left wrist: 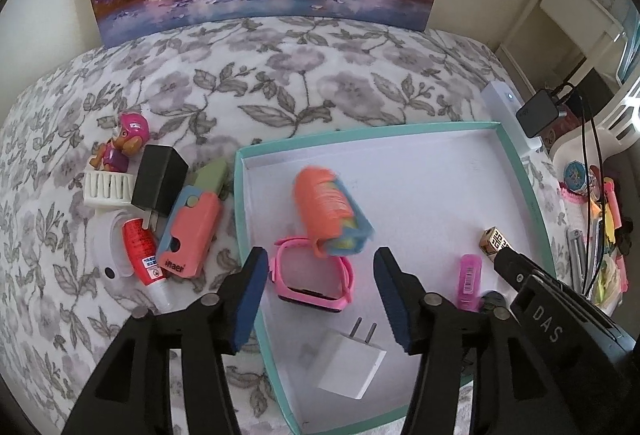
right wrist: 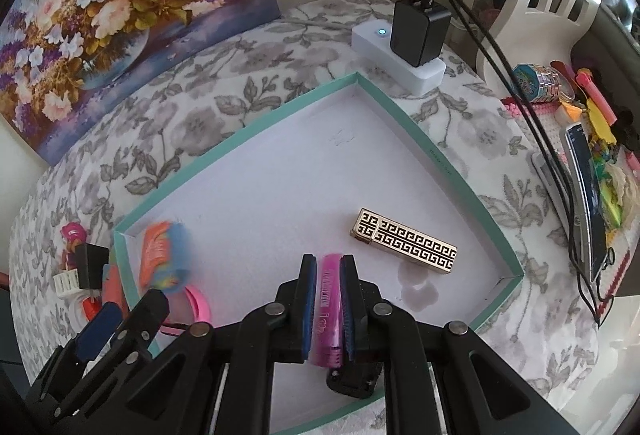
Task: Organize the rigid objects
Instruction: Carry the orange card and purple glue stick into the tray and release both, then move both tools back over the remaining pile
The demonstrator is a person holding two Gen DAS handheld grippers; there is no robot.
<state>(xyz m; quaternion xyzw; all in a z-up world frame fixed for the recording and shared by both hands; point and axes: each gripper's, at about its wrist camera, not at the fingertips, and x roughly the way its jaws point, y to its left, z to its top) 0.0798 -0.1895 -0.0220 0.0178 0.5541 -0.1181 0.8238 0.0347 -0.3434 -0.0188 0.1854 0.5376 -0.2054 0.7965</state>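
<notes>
A shallow teal-rimmed box lies on the floral cloth. My left gripper is open over the box's left part. A blurred orange and blue tube is just beyond its fingertips, above a pink watch. A white charger lies below. My right gripper is shut on a pink lighter inside the box, next to a gold patterned lighter.
Left of the box lie a pink dog toy, a white comb-like piece, a black charger, a salmon and blue toy and a red tube. A power strip with black adapter stands behind. Clutter fills the right edge.
</notes>
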